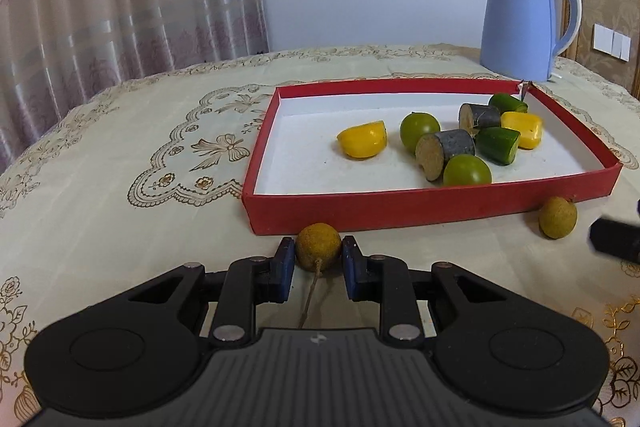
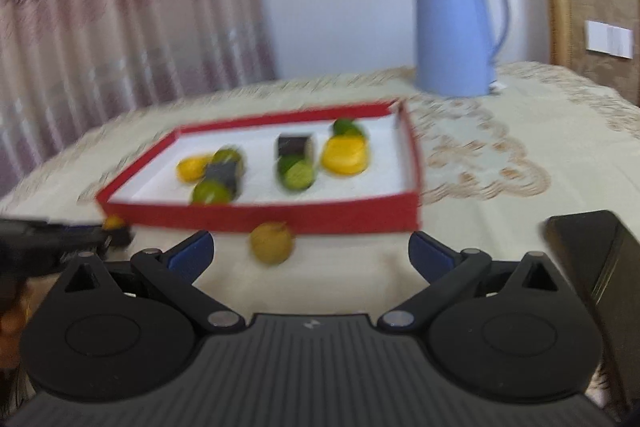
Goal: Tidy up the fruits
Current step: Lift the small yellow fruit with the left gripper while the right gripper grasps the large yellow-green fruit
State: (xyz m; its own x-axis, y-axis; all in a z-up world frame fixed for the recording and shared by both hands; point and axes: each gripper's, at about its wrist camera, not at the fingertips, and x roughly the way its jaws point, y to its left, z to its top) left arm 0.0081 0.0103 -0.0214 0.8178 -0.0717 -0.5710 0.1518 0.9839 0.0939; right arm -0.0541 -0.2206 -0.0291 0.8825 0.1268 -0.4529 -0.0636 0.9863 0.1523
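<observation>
Your left claw (image 1: 319, 259) is clamped on a brownish round fruit with a thin stem (image 1: 318, 246), its blue pads (image 1: 285, 267) pressing both sides, right at the near wall of the red tray (image 1: 400, 209) on the tabletop (image 1: 120, 155). That wall stands directly ahead of the held fruit.

Inside the tray lie a yellow piece (image 1: 362, 139), two green round fruits (image 1: 420, 131), dark cane-like chunks (image 1: 444, 151), green cucumber-like pieces (image 1: 498, 143) and another yellow piece (image 1: 522, 130), crowded toward the right side; the left side of the tray floor is bare.

Your right claw (image 2: 310, 253) stands wide apart, with a second brownish fruit (image 2: 272, 242) on the cloth between and just beyond its fingers, untouched, close to the tray's front wall. This view is blurred.

A blue kettle (image 1: 520, 23) stands behind the tray's far right corner. A dark box-like object (image 2: 592, 267) sits beside your right claw.
</observation>
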